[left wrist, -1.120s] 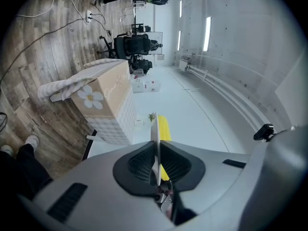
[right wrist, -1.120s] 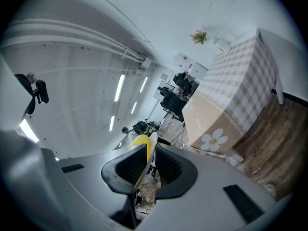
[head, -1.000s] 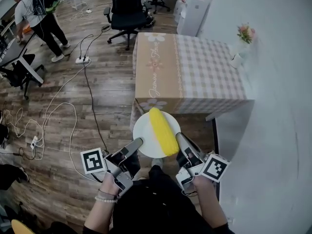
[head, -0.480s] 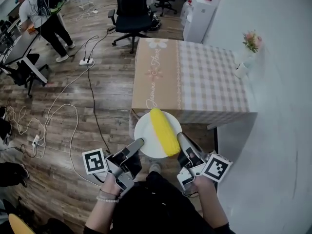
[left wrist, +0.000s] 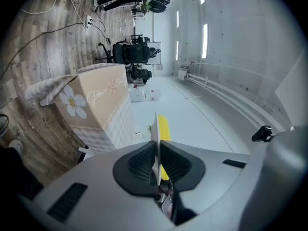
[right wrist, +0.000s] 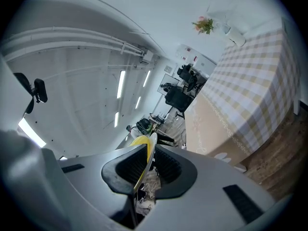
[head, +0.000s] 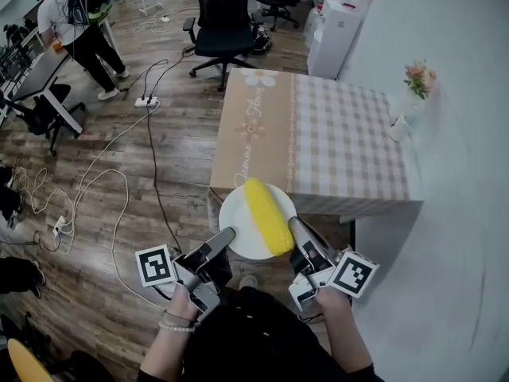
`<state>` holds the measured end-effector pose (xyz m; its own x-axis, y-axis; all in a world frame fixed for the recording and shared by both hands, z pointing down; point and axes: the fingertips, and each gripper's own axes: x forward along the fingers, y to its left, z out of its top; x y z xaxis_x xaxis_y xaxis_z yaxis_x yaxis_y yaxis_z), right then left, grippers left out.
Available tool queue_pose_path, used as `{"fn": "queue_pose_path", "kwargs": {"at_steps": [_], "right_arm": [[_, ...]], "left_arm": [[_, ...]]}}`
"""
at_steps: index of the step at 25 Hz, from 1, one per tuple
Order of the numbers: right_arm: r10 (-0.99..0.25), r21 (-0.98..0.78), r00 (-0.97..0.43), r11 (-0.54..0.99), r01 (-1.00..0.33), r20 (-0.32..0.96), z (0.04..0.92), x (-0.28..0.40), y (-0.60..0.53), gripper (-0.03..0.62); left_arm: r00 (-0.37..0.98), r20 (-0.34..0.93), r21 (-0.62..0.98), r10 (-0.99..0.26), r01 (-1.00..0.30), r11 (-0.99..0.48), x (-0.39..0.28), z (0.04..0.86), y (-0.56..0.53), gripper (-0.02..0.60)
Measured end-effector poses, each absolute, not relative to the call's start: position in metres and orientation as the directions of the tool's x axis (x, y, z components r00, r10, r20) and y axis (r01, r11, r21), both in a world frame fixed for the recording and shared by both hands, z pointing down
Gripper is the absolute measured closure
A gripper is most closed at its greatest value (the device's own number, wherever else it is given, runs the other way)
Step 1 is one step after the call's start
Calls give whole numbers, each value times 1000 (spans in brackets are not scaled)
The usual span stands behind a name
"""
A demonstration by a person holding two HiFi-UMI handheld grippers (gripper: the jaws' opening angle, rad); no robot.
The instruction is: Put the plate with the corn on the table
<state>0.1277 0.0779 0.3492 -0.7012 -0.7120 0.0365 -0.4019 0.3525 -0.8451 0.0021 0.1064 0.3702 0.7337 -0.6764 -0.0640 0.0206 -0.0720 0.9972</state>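
A white plate (head: 238,217) carries a yellow corn cob (head: 266,214) and hangs in the air just short of the near edge of the table (head: 342,134), which wears a checked cloth. My left gripper (head: 227,234) is shut on the plate's left rim, my right gripper (head: 293,225) on its right rim. In the left gripper view the plate (left wrist: 156,143) stands edge-on between the dark pads, the corn (left wrist: 164,129) behind it. In the right gripper view the plate rim (right wrist: 147,153) is likewise clamped, with the corn (right wrist: 137,141) showing beside it.
A small vase of flowers (head: 415,86) stands at the table's far right corner by the white wall. A black office chair (head: 223,30) sits beyond the table. Cables and a power strip (head: 143,102) lie on the wooden floor at left, where a person (head: 75,22) stands.
Both grippers have carried the plate forward; the table's near edge is now closer to the plate, and the table sits lower in the head view.
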Motion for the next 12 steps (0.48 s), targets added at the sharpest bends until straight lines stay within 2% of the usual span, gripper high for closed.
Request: {"fn": "queue_pose_path", "kwargs": {"at_steps": [12], "right_arm": [[-700, -852, -712, 340, -397, 53, 361, 135, 61, 516]], "left_arm": [[721, -29, 998, -692, -14, -56, 10, 379, 92, 543]]}}
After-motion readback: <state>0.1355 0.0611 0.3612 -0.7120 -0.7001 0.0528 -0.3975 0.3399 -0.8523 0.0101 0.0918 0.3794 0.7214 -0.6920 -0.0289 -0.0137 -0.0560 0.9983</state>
